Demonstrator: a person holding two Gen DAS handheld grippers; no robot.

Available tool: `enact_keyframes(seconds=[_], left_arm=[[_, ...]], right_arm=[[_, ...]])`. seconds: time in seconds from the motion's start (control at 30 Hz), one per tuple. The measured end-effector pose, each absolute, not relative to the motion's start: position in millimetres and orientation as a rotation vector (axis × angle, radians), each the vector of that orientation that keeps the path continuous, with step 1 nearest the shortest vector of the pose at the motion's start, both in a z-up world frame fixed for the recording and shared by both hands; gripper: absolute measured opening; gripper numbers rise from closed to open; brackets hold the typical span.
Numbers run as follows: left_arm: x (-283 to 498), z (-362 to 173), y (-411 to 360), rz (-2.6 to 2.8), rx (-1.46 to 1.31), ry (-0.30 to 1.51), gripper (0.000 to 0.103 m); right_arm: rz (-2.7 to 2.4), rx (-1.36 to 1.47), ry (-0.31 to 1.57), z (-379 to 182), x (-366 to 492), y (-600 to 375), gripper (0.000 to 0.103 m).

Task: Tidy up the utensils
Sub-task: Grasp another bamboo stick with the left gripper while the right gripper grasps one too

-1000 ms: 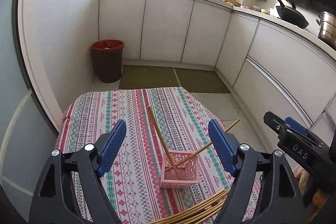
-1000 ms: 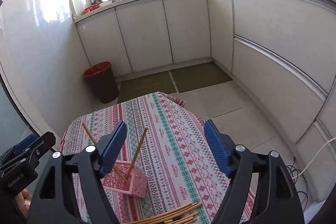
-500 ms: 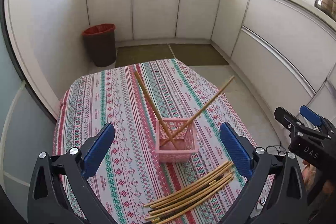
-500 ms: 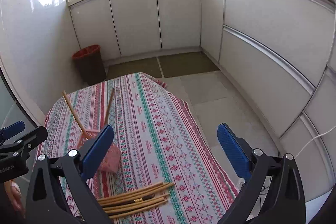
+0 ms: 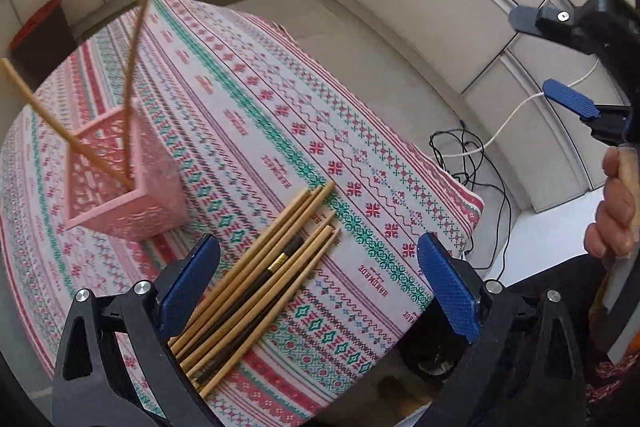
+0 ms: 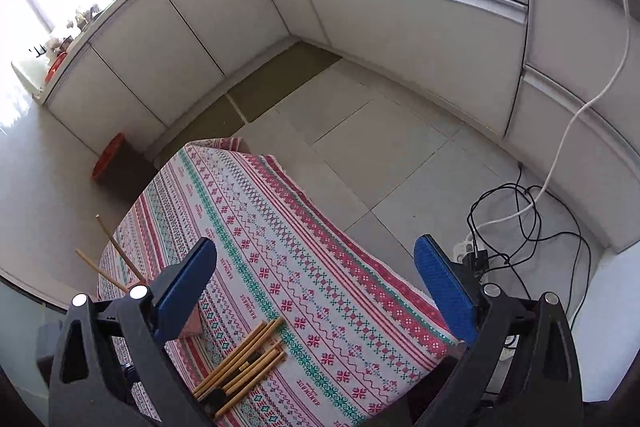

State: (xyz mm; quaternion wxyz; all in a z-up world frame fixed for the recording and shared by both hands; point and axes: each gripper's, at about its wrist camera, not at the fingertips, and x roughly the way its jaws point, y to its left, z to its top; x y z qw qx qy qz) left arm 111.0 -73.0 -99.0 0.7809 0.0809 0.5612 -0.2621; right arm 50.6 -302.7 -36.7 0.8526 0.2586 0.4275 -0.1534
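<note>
The pink basket (image 5: 120,183) stands toward the table's (image 5: 280,99) left edge (two chopsticks already in it). The loose chopsticks (image 5: 260,267) lie at the near edge, long axis diagonal, by the left gripper's (image 5: 316,287) left pad. That gripper is nearer, its wide jaws closing slightly; the right gripper (image 6: 316,291) gapes empty.

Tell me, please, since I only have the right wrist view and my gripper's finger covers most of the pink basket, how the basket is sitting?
Observer: The pink basket stands upright on the tablecloth, with two chopsticks leaning in it, crossed at the bottom.
Operator: Thank you. Is the loose pile all light wood?
Observer: No. The pile includes dark chopsticks, and one has a gold band.
Operator: Does the pile touch the basket?
Observer: No, they lie apart; patterned cloth shows between the basket's near corner and the nearest stick.
</note>
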Motion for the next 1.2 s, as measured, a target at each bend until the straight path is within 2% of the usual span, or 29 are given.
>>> enact_keyframes(seconds=[0.1, 0.17, 0.33, 0.53, 0.73, 0.87, 1.0, 1.2], left_arm=[[134, -129, -89, -0.546, 0.191, 1.295, 0.082], [149, -146, -93, -0.522, 0.195, 1.345, 0.065], [168, -169, -96, -0.474, 0.215, 1.403, 0.048], [179, -177, -91, -0.455, 0.217, 1.407, 0.041], [181, -179, -89, -0.459, 0.235, 1.411, 0.040], [179, -184, -92, -0.446, 0.265, 1.412, 0.031], [175, -188, -93, -0.447, 0.295, 1.407, 0.029], [168, -193, -103, -0.445, 0.385, 1.341, 0.017]], right_arm=[[-0.314, 0.558, 0.928, -45, 53, -305, 0.096], [-0.301, 0.577, 0.945, -49, 55, -307, 0.096], [-0.280, 0.587, 0.983, -56, 60, -307, 0.096], [-0.258, 0.596, 1.019, -62, 64, -305, 0.096], [-0.262, 0.606, 1.047, -70, 67, -305, 0.096], [-0.269, 0.607, 1.059, -74, 68, -305, 0.096], [-0.267, 0.610, 1.078, -78, 69, -304, 0.096], [-0.283, 0.601, 1.124, -92, 74, -302, 0.096]])
